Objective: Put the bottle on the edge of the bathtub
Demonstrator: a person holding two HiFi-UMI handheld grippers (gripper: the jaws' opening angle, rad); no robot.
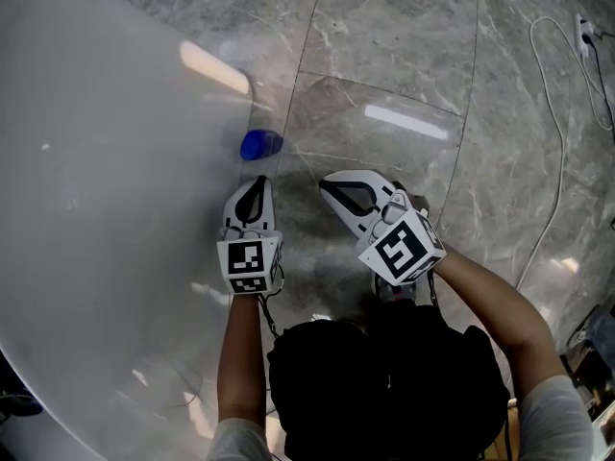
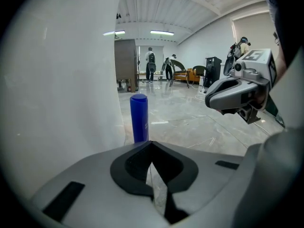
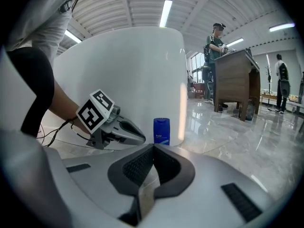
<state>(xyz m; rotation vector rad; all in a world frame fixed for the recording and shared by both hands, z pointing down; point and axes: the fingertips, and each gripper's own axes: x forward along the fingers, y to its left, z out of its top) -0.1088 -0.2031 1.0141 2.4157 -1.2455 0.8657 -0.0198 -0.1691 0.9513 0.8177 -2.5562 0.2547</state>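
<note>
A blue bottle (image 1: 259, 144) stands upright on the marble floor, right beside the white bathtub (image 1: 96, 209). My left gripper (image 1: 258, 182) hovers just short of the bottle, its jaws shut with nothing between them. In the left gripper view the bottle (image 2: 139, 118) rises straight ahead of the closed tips (image 2: 151, 144), beside the tub wall (image 2: 61, 80). My right gripper (image 1: 327, 185) sits to the right of the left one, also shut and empty. The right gripper view shows the bottle (image 3: 161, 131) beyond its own jaws (image 3: 153, 146), with the left gripper (image 3: 140, 137) pointing at it.
A white cable (image 1: 557, 161) runs across the floor at the right, up to a socket (image 1: 583, 29). A wooden desk (image 3: 235, 82) with a person at it stands further back. Several people stand far off in the room (image 2: 151, 63).
</note>
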